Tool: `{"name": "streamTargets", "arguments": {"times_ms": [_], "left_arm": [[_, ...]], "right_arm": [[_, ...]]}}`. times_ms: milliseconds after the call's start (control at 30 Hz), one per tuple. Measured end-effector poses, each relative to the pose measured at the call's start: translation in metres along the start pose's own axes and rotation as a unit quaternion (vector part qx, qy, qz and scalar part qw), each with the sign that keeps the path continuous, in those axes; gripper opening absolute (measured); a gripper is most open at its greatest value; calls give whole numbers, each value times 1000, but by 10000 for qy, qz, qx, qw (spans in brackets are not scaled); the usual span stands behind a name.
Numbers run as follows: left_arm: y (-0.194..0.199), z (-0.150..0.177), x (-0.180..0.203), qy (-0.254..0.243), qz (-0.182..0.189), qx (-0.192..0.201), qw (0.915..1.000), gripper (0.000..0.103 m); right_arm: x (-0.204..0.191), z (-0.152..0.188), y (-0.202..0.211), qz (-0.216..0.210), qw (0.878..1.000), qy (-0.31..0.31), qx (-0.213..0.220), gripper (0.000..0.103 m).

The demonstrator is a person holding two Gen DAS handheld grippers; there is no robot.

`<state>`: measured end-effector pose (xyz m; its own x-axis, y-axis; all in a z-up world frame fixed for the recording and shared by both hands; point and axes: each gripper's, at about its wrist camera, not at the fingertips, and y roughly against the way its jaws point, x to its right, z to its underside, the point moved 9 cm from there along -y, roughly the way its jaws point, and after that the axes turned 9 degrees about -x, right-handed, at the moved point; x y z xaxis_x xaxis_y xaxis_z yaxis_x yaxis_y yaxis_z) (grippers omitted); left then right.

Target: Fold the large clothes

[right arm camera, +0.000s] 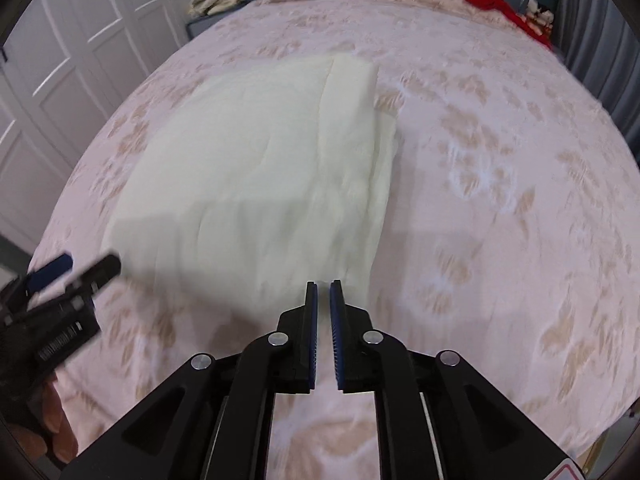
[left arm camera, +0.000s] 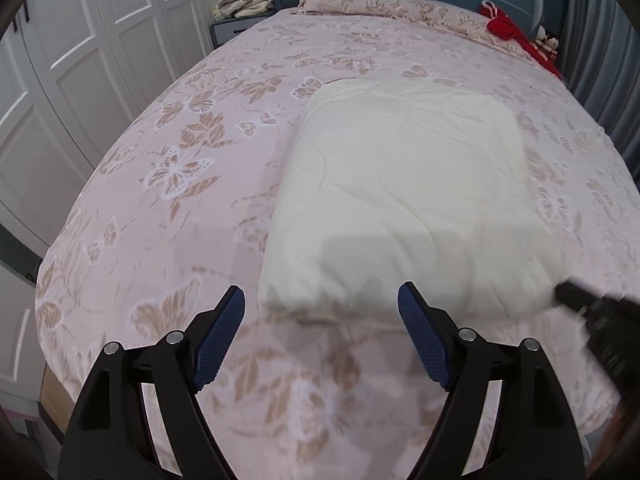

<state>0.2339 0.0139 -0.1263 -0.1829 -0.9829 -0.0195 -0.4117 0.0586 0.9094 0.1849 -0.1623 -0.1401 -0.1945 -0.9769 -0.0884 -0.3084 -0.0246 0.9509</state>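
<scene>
The cream garment (left arm camera: 404, 196) lies folded into a thick rectangle in the middle of the bed (left arm camera: 168, 208), well short of the pillow (left arm camera: 360, 0) at the head end, and neither claw is touching it. Your left gripper (left arm camera: 320, 312) hangs just off the garment's near edge with its jaws spread wide and empty; your right gripper (right arm camera: 323, 292) sits at the near right corner, jaws almost pressed together with only a thin gap and nothing pinched. Expect the cloth to be soft, limp and fairly light, sagging wherever you leave it unsupported. If another fold is wanted, pinch through all the stacked layers at the two near corners, since the right edge shows loose layers that could slip apart.
</scene>
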Motion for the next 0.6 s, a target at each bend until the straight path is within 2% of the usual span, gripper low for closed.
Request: {"name": "streamTargets", "arguments": {"times_ms": [133, 300, 333, 400, 433, 600], "left_arm": [[12, 19, 4, -43, -16, 37, 10000, 77], [33, 38, 5, -90, -60, 189, 9998, 81], [37, 42, 6, -101, -79, 230, 9997, 81], [42, 48, 6, -100, -102, 264, 9995, 81], [44, 52, 6, -103, -100, 284, 9995, 81], [51, 71, 8, -137, -140, 304, 9993, 81]], "right_arm": [[-1, 38, -25, 106, 9992, 22, -398, 9], [-4, 58, -4, -53, 9998, -60, -155, 11], [-4, 61, 5, -43, 10000, -53, -54, 14], [-4, 64, 20, -2, 9998, -54, 167, 38], [-5, 66, 27, 2, 9996, -48, 291, 42], [-9, 76, 51, 97, 9979, 97, 634, 51]]}}
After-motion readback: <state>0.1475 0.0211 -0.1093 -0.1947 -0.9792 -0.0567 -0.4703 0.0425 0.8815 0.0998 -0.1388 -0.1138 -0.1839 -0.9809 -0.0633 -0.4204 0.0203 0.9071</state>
